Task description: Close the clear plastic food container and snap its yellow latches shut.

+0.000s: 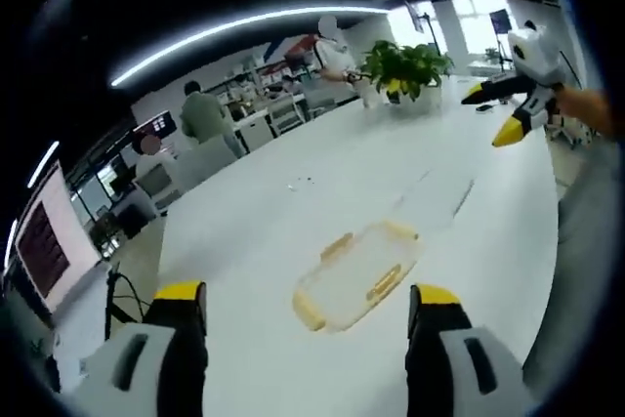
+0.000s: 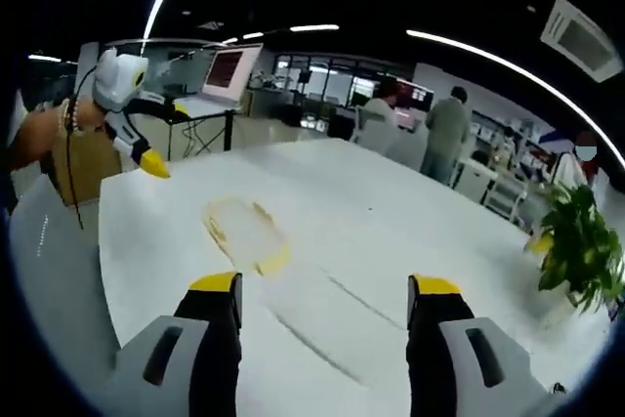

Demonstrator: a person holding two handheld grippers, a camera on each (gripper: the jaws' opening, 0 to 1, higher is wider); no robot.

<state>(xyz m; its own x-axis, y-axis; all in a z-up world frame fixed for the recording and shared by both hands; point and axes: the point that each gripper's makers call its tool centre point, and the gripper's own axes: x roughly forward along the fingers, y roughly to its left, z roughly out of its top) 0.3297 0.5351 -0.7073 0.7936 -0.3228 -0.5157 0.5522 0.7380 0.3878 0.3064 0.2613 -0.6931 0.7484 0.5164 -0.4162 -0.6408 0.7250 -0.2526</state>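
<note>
White table [image 1: 293, 202] in a big office holds the clear box [image 1: 356, 275] with yellow latches [image 1: 336, 247], ahead of your left gripper [image 1: 308, 314]. Both your grippers are wide apart and empty. Push too hard and the light box may slide away.

We cannot tell whether the clear container [image 1: 356, 275] has its lid seated or its yellow latches [image 1: 337, 246] snapped; in the right gripper view the container [image 2: 244, 231] is too blurred to tell its lid from its base. Nearer us than the container, the left gripper [image 1: 308, 305] and the right gripper [image 2: 322, 290] have their bodies cut off by the picture's lower edge. Beyond the container, the potted plant [image 2: 576, 241] is partly cut by the rim, and the far people [image 1: 205, 114] are too small to make out.
</note>
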